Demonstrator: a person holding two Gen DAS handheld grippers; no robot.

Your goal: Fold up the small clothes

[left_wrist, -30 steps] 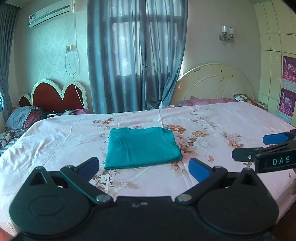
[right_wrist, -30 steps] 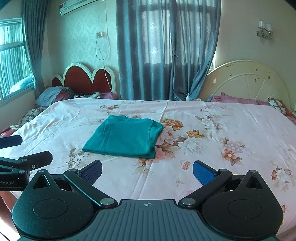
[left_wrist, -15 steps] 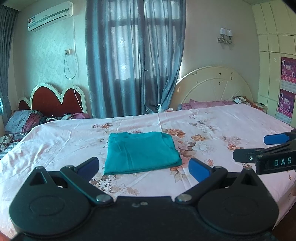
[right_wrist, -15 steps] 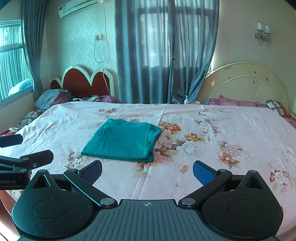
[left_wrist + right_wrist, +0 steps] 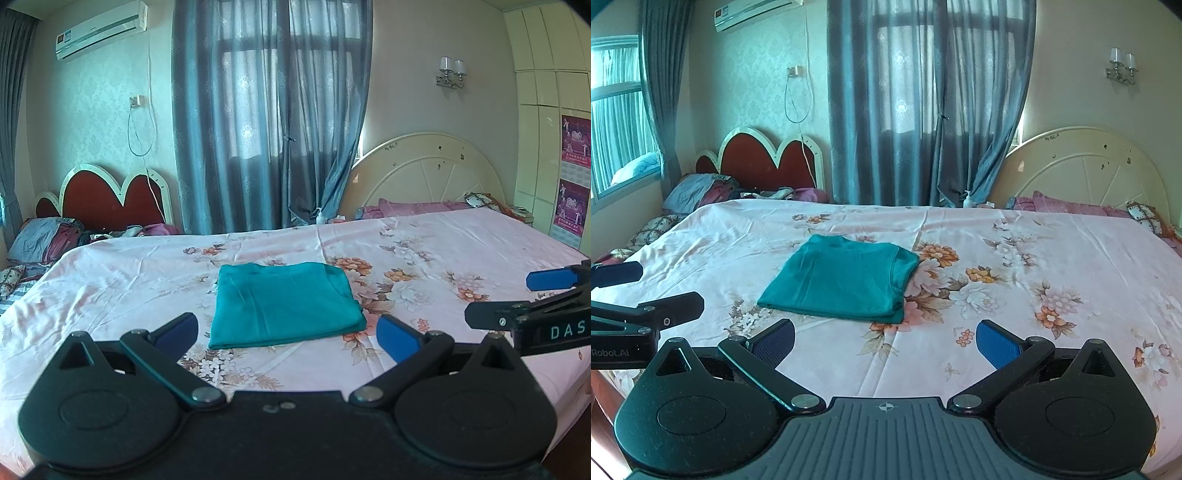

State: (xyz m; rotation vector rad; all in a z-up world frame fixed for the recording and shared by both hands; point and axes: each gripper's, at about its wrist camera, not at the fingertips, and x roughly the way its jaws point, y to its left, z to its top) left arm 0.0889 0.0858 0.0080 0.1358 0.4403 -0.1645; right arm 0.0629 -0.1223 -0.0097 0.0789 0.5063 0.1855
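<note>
The teal shirt point(image 5: 284, 304) is lying folded into a neat rectangle on the bed point(image 5: 461, 243). I am holding my left gripper point(image 5: 288, 330) and right gripper point(image 5: 885, 341) near it, fingers wide open, gripping nothing. Folding looks finished.

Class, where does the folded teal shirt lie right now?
In both wrist views the folded teal shirt lies flat mid-bed on the floral sheet, ahead of both open claws, touching neither.
</note>
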